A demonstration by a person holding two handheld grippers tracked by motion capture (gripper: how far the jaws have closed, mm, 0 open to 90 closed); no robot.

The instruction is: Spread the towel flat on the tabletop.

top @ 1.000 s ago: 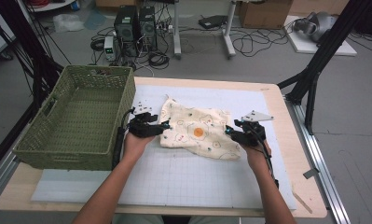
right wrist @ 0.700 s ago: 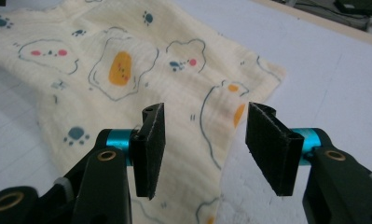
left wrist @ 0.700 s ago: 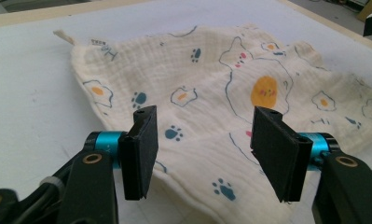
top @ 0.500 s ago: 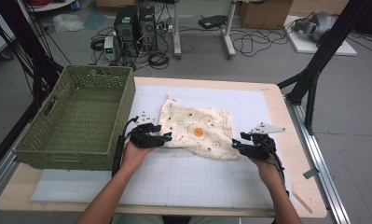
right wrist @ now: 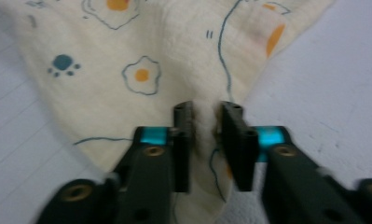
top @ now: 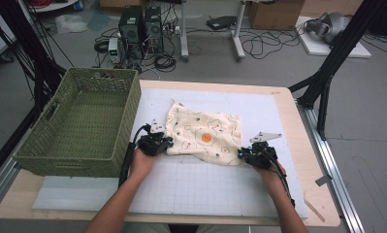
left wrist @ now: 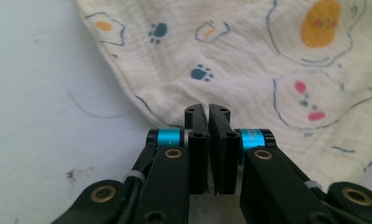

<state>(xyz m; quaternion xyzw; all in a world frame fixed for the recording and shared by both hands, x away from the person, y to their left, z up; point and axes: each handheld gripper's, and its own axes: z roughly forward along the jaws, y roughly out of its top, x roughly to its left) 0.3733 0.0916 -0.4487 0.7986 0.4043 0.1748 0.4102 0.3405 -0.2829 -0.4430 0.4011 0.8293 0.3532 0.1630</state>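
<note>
A cream cloth [top: 203, 136] printed with fried eggs and paw marks lies spread on the white mat [top: 181, 187]. My left gripper [top: 165, 143] is at its near left edge. In the left gripper view the jaws [left wrist: 207, 114] stand almost together over the cloth's [left wrist: 249, 60] hem, and they seem to pinch it. My right gripper [top: 242, 154] is at the near right corner. In the right gripper view a raised fold of the cloth [right wrist: 127, 70] runs between the two jaws [right wrist: 204, 116], which are shut on it.
A green woven basket [top: 87, 124] with nothing in it stands on the table's left side, close to my left hand. The wooden table edge [top: 305, 145] runs along the right. Computer cases, cables and stand legs are on the floor beyond the table.
Both hands have drawn back toward the near side of the table. The grippers went from over the cloth to its near edge and corner. The right one shifted slightly left.
</note>
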